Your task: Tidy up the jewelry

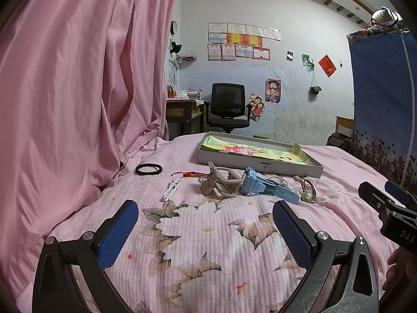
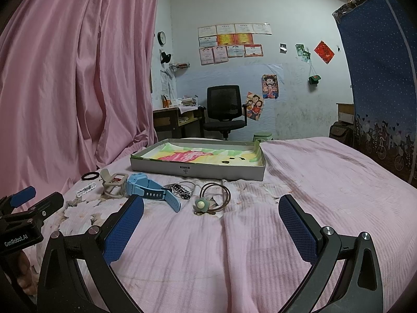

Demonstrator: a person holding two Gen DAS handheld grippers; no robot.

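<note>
Jewelry lies on a pink bedspread in front of a shallow grey box [image 1: 260,165] [image 2: 198,172] with a colourful lining. I see a blue watch [image 1: 260,186] [image 2: 151,190], a beige hair claw [image 1: 221,182] [image 2: 113,184], a black hair band [image 1: 148,169] [image 2: 90,175], a red bead bracelet [image 1: 190,174], a white clip [image 1: 171,189] [image 2: 84,190], a brown hair tie with a green charm [image 1: 307,191] [image 2: 208,199], and thin bangles [image 2: 182,189]. My left gripper [image 1: 206,217] is open and empty, short of the pile. My right gripper [image 2: 211,215] is open and empty near the hair tie.
A pink curtain [image 1: 78,91] hangs at the left of the bed. A blue patterned cloth [image 1: 385,104] hangs at the right. A black office chair [image 1: 228,107] and a desk [image 1: 182,109] stand beyond the bed's far edge.
</note>
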